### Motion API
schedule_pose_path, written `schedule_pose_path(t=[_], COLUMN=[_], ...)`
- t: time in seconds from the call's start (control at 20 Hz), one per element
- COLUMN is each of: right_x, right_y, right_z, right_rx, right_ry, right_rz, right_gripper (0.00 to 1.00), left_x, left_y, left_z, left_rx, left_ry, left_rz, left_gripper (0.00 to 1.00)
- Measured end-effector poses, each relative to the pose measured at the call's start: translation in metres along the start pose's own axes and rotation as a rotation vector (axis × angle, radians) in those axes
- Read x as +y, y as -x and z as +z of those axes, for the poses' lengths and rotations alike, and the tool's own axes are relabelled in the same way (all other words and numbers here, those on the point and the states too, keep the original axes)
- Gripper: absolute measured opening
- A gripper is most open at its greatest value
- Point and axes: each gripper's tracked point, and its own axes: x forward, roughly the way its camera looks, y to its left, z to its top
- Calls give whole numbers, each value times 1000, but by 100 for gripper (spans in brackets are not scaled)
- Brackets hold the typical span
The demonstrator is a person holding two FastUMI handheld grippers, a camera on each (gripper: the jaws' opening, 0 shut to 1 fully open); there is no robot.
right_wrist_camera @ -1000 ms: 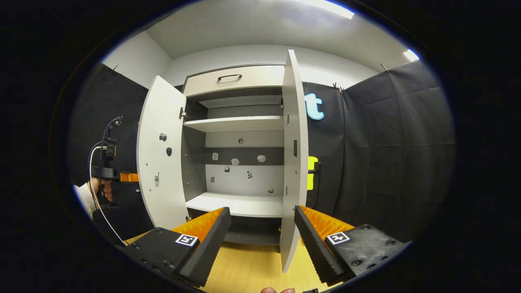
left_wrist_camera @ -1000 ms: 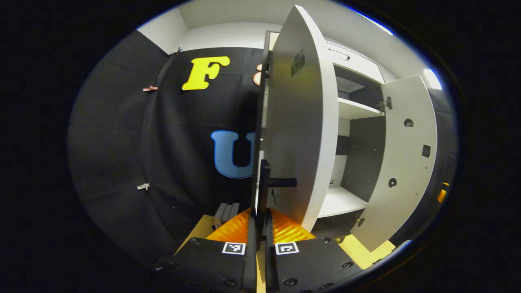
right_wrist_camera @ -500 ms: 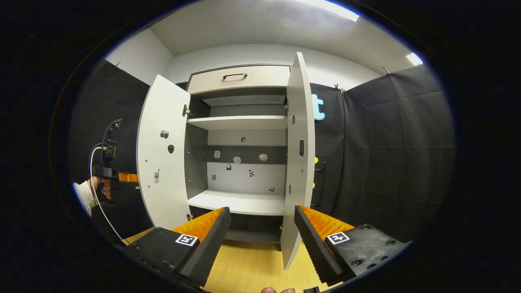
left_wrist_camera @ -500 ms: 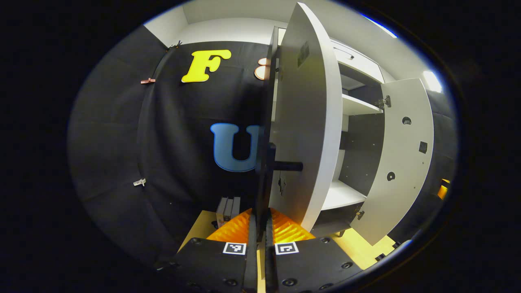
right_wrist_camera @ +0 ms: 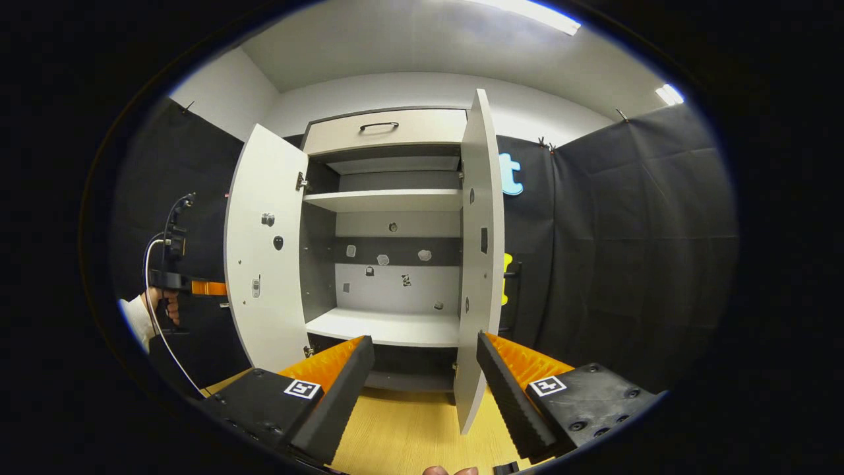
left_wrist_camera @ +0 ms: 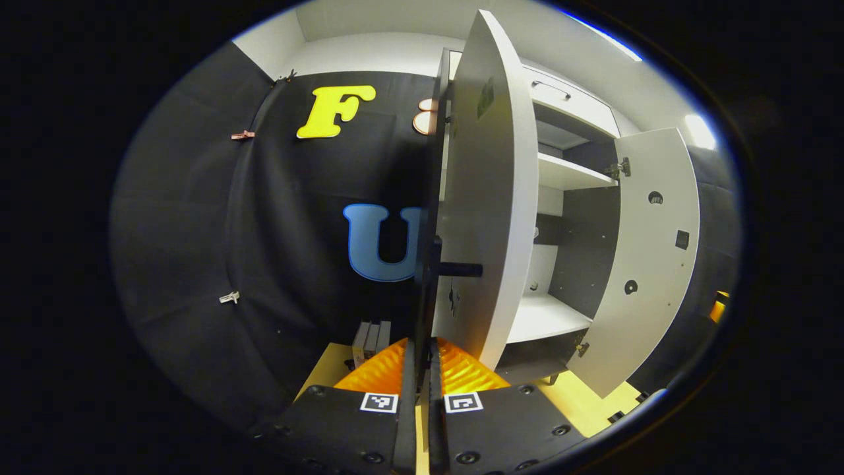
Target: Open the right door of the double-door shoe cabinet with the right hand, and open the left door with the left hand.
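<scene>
— Booth first: black cloth wall [right_wrist_camera: 626, 231] on both sides, pale wooden floor [right_wrist_camera: 409, 429], white ceiling with strip lights. What stands on the floor?

— Item one, the shoe cabinet [right_wrist_camera: 389, 227], against the back wall. It has a drawer [right_wrist_camera: 382, 128] on top, a shelf [right_wrist_camera: 389, 198] and an open bay below.

— Doors?

— Left door [right_wrist_camera: 264, 264] and right door [right_wrist_camera: 481, 264] are tall panels with the long axis upright. Both are swung out from the cabinet front toward us, inner faces turned to each other. I judge both steps about finished.

— Tools?

— The left gripper [left_wrist_camera: 420, 346] is at the left door's outer face. Its fingers are closed on the lower end of the black bar handle [left_wrist_camera: 425, 290], which runs upright. From across the booth I see a hand [right_wrist_camera: 165, 307] in a white sleeve holding it. The right gripper [right_wrist_camera: 423, 340] is in front of the cabinet's bottom edge. Its jaws are spread wide and hold nothing, and the right door's free edge is just beyond them.

— Hazards?

— One: pulling the left door past its stop would strain the hinges [right_wrist_camera: 300, 181]. Two: the thin bar could slip out if the pull turns sideways. Three: the right door is loose and could drift shut, or be knocked by the open fingers nearby.
</scene>
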Motion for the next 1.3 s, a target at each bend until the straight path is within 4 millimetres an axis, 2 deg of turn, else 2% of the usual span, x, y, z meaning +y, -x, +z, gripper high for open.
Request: schedule_pose_path(t=[0.25,0.3,0.4,0.45,0.7,0.9,1.1,1.3], right_x=[4,6,9,11,20,25,26,27], right_y=[2,2,0,-1,-6,-10,-12,-14], right_z=[1,1,0,1,6,9,18,27], right_rx=[-3,-2,-1,-1,-7,-15,-29,-43], right_ry=[-4,-5,-5,-5,-16,-22,-36,-38], right_rz=[15,20,30,34,52,59,57,56], right_gripper=[99,99,99,99,99,99,100,99], left_x=[-3,-5,-10,-15,-46,-72,-89,-106], left_y=[33,41,55,62,90,105,114,123], left_z=[13,17,23,25,25,20,19,20], left_rx=[-52,-66,-89,-98,-116,-115,-119,-139], left_ry=[-20,-24,-24,-28,-107,-92,-44,-69], left_rz=[45,52,58,56,30,-5,-1,2], left_gripper=[10,19,22,37,95,95,95,96])
